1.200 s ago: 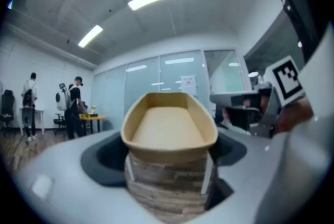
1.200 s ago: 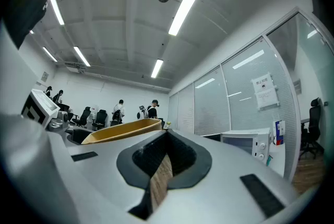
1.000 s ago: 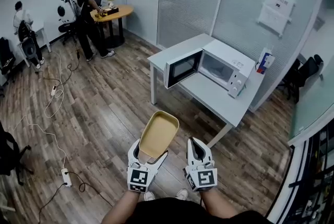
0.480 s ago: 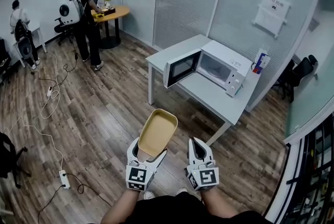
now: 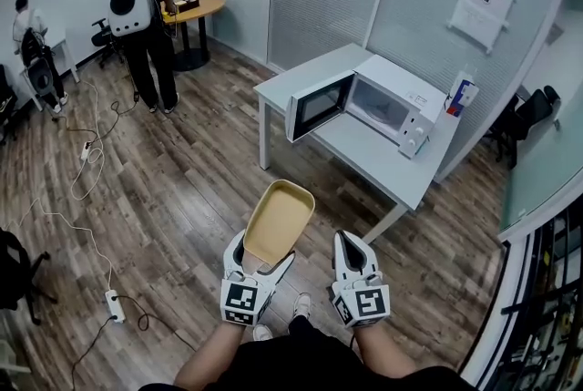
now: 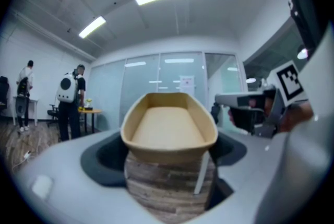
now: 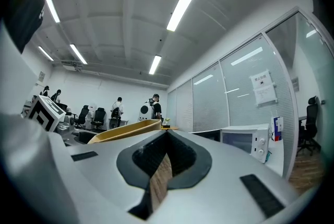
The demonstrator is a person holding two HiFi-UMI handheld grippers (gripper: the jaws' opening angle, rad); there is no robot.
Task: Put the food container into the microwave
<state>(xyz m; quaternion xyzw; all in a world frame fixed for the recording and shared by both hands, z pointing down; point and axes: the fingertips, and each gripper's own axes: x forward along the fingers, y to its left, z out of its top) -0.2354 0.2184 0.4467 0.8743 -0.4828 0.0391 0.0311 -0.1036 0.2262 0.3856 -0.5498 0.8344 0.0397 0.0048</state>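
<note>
Food container (image 5: 278,221): a tan, empty, shallow tray, held up by its near short end and tilted away from the person, above the wooden floor (image 5: 182,198).
Left gripper (image 5: 262,262): fingers closed on the container's near end and carrying it alone.
Right gripper (image 5: 352,245): fingers pressed together with nothing between them; just beside the container, not touching it.
Microwave (image 5: 393,107): stands on the white worktop (image 5: 364,163), well apart from the container. Its door (image 5: 315,108) is swung wide open and the cavity looks empty.
Done so far: the container is lifted and the door is already open.
Left to do: by my reading, carry the container to the worktop, level it, slide it into the cavity and release it.
Progress: roughly the middle, in transit.
</note>
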